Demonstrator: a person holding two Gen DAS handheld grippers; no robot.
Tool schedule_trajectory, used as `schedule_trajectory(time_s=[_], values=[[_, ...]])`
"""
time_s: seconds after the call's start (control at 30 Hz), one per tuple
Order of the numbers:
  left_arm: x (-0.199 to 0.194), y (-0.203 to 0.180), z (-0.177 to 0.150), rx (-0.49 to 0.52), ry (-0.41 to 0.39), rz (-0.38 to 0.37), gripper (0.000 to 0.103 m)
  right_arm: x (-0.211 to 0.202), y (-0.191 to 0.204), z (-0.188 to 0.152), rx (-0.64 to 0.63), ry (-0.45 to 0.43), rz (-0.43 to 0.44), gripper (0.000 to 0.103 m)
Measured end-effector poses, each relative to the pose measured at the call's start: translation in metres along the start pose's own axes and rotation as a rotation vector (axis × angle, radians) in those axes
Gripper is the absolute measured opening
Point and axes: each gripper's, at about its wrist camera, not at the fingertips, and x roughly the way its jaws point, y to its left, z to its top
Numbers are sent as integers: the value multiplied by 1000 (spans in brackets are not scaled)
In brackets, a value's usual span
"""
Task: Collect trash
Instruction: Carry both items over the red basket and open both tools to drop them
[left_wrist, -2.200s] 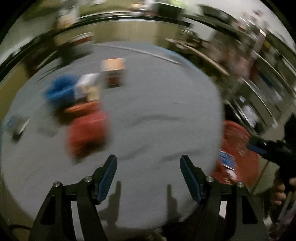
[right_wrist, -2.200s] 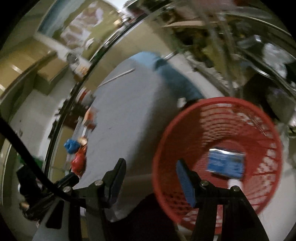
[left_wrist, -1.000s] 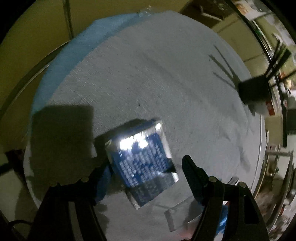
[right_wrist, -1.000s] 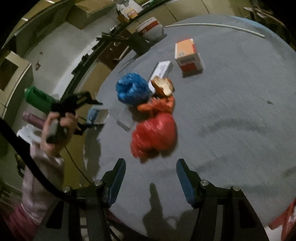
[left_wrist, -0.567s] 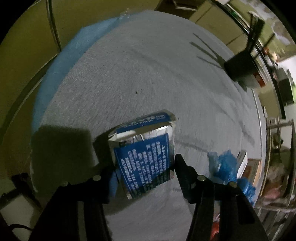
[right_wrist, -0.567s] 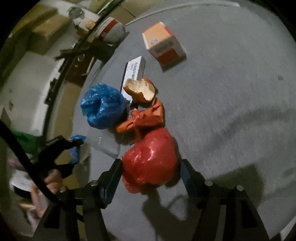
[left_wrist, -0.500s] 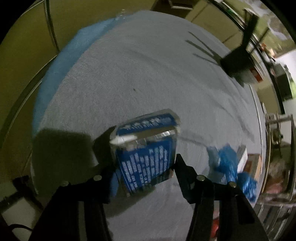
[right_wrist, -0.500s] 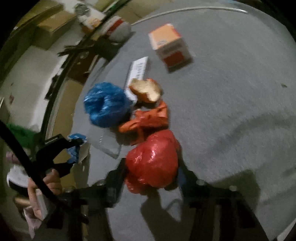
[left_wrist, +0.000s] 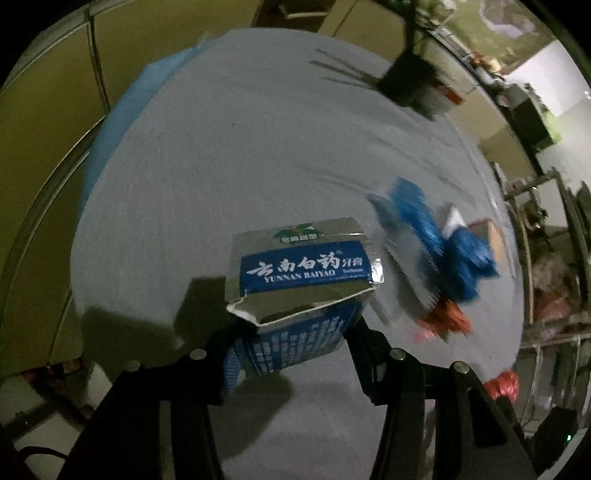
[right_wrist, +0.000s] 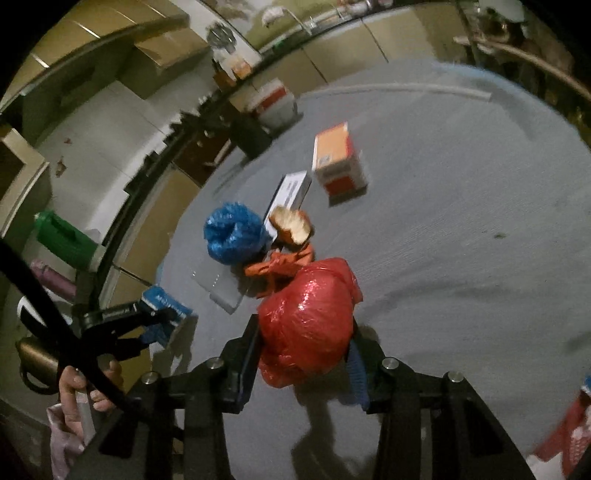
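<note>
My left gripper (left_wrist: 291, 354) is shut on a blue and silver toothpaste box (left_wrist: 303, 280), held just above the grey table (left_wrist: 221, 166); it also shows in the right wrist view (right_wrist: 162, 310). My right gripper (right_wrist: 303, 365) is shut on a crumpled red plastic bag (right_wrist: 310, 321). Behind the bag lie an orange wrapper (right_wrist: 277, 269), a crumpled blue bag (right_wrist: 232, 232), a bread piece (right_wrist: 291, 225), a white flat box (right_wrist: 291, 192) and an orange and white carton (right_wrist: 338, 162).
A clear plastic sheet (right_wrist: 221, 288) lies by the blue bag. A red mesh basket (right_wrist: 569, 428) sits off the table's right edge. A black holder with sticks (left_wrist: 410, 85) stands at the far side. Cupboards and shelves surround the table.
My left gripper closed on the toothpaste box and lifted it off the cloth. My right gripper moved in over the red bag and closed on it.
</note>
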Motion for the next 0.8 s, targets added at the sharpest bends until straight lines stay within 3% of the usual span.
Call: schedule_trajectory(time_s=[0.1, 0.27, 0.8], values=[[-20, -8, -15, 36, -22, -43, 54, -28, -14, -8, -21, -57, 0, 45], [-40, -56, -62, 174, -41, -107, 54, -69, -29, -17, -67, -162, -31, 45], [-9, -225, -157, 636, 0, -126, 54, -164, -135, -41, 84, -306, -154, 45]])
